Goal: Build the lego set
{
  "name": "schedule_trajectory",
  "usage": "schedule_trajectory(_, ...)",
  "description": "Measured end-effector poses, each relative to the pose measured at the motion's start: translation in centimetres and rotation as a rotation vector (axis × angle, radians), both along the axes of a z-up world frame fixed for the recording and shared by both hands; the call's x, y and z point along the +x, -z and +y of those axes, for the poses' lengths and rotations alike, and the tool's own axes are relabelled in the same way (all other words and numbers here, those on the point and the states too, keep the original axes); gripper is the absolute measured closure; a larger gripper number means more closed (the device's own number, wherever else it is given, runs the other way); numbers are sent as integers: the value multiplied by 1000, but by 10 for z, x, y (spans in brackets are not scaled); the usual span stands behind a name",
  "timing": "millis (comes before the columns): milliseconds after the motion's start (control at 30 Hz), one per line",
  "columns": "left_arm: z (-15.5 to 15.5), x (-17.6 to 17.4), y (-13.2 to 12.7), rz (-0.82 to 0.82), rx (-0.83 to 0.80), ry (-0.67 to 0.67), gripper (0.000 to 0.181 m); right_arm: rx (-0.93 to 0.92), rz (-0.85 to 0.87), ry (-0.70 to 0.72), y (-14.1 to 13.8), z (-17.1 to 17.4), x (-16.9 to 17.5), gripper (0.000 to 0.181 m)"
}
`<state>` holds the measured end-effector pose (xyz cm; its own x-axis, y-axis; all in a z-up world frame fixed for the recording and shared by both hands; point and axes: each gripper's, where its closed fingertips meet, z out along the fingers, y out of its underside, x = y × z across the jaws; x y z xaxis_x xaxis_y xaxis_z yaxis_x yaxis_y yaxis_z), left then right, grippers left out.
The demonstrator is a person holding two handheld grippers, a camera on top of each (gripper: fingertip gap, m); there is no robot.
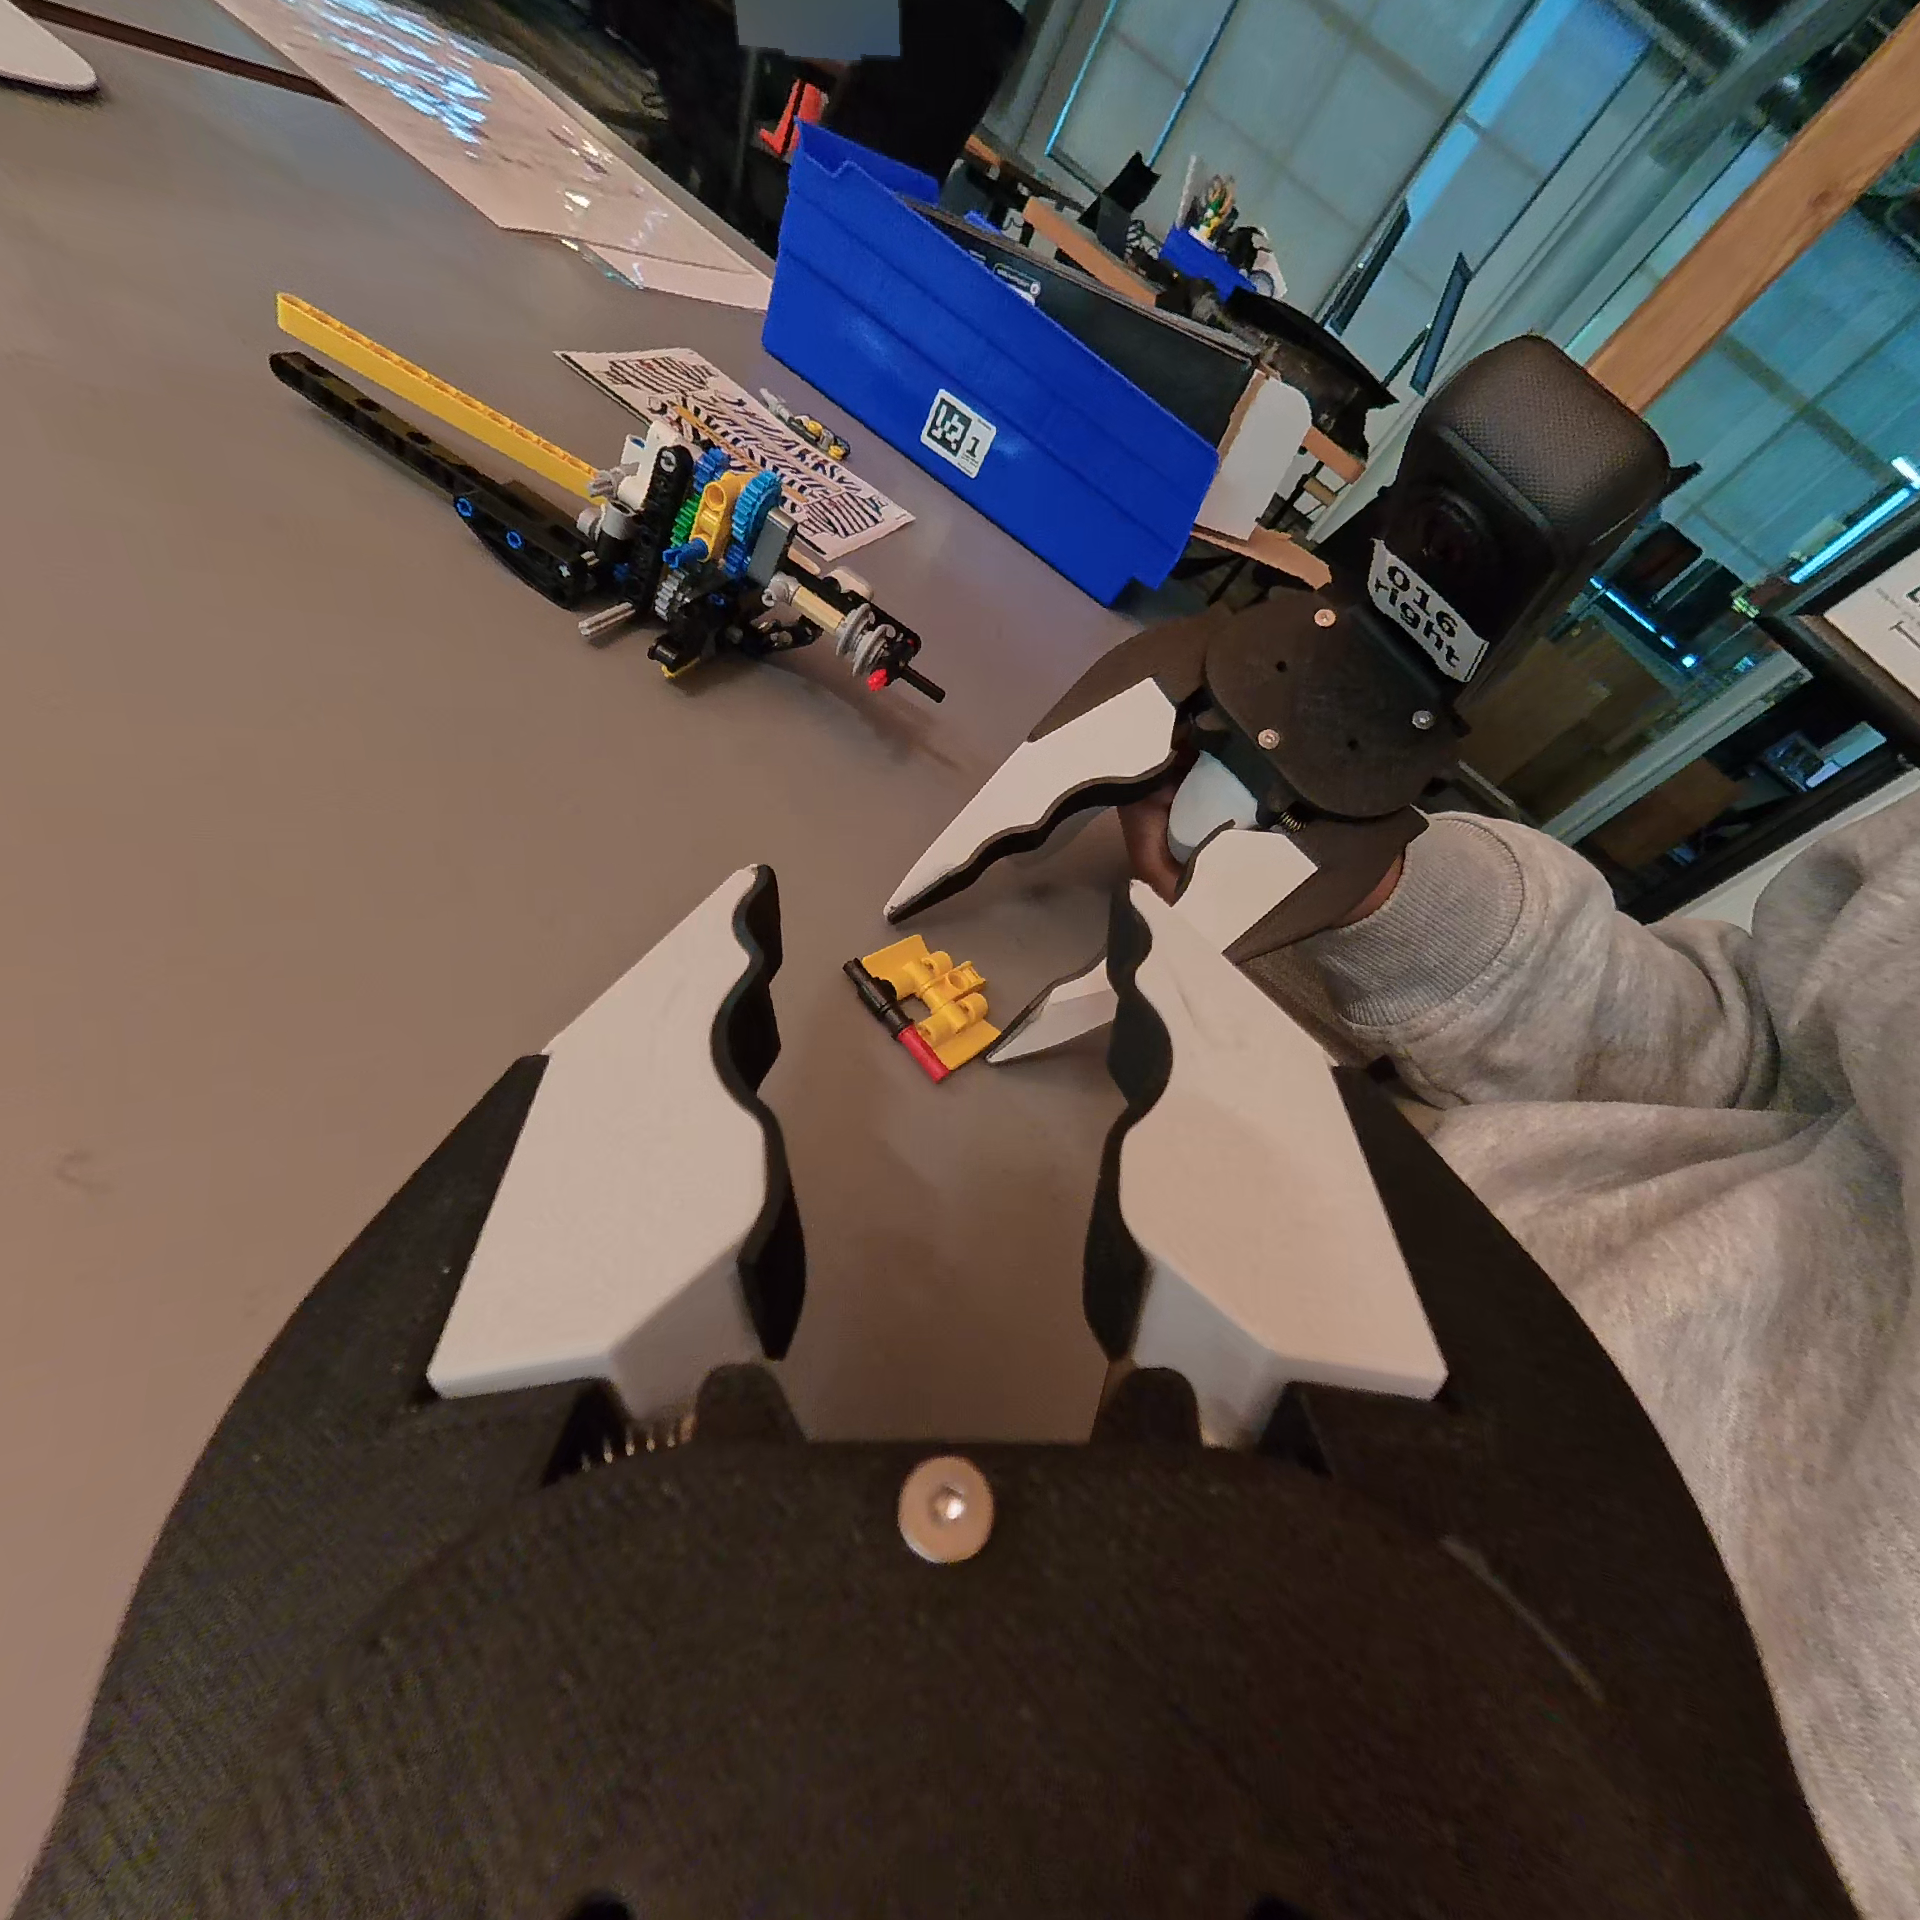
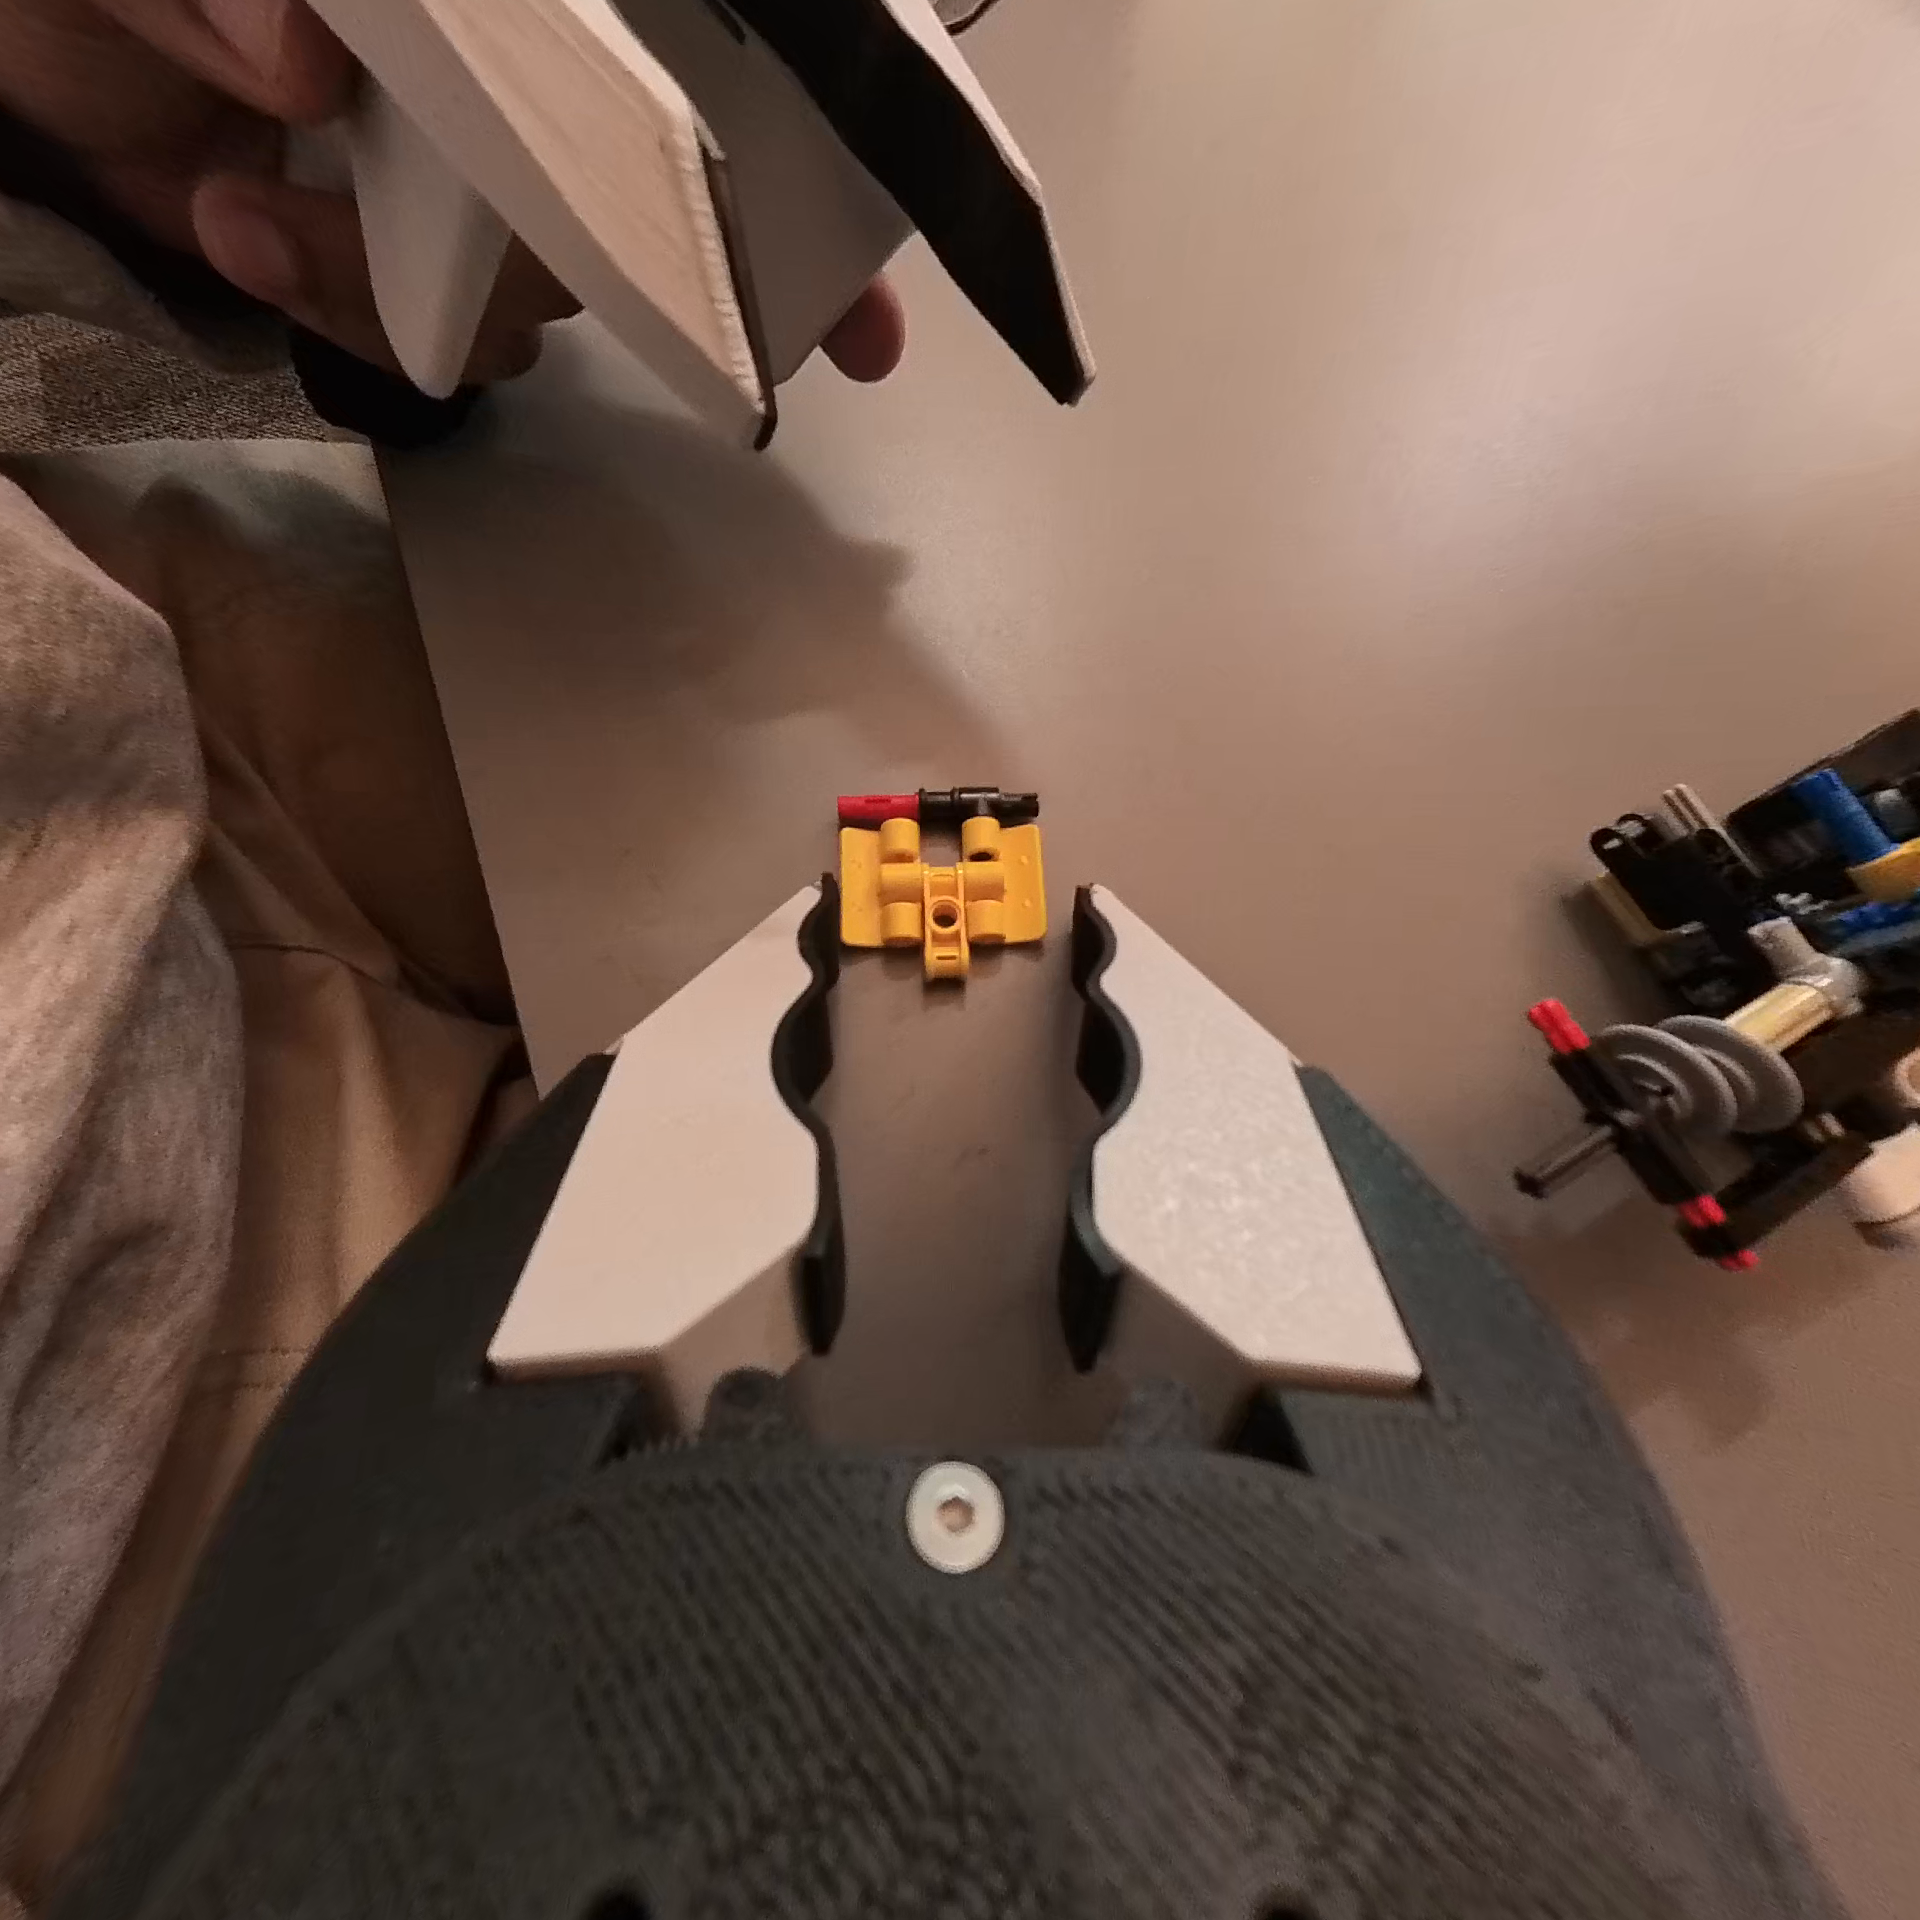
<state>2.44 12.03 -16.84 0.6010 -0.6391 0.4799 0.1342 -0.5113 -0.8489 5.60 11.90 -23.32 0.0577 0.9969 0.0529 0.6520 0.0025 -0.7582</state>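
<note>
A small yellow Lego sub-assembly [image 1: 935, 1003] with a black pin and a red axle along one edge lies flat on the grey table [image 1: 312, 935]. My right gripper [image 1: 943, 985] is open, its tips on either side of the piece; in the right wrist view the piece [image 2: 940, 904] sits just at the tips of that gripper [image 2: 956, 899]. My left gripper [image 1: 945, 899] is open and empty, hovering just short of the piece; it also shows in the right wrist view [image 2: 914, 416]. The larger Lego build [image 1: 717, 551] with long yellow and black beams lies farther back.
A blue bin [image 1: 987, 395] stands behind the build, with a sticker sheet [image 1: 748, 436] beside it and a paper booklet [image 1: 499, 125] farther back. The build's end [image 2: 1714, 1091] is right of my right gripper. The table edge [image 2: 457, 831] and a grey sleeve [image 1: 1558, 987] are close by.
</note>
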Motion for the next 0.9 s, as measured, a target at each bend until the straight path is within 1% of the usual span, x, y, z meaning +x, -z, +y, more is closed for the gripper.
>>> schedule_trajectory(33, 0, 0, 0, 0, 0, 0, 119, 1, 0, 0, 0, 0, 0, 137)
schedule_trajectory(900, 0, 0, 1, -4, -10, 4, 120, 2, -2, 18, 0, 3, 1, 140)
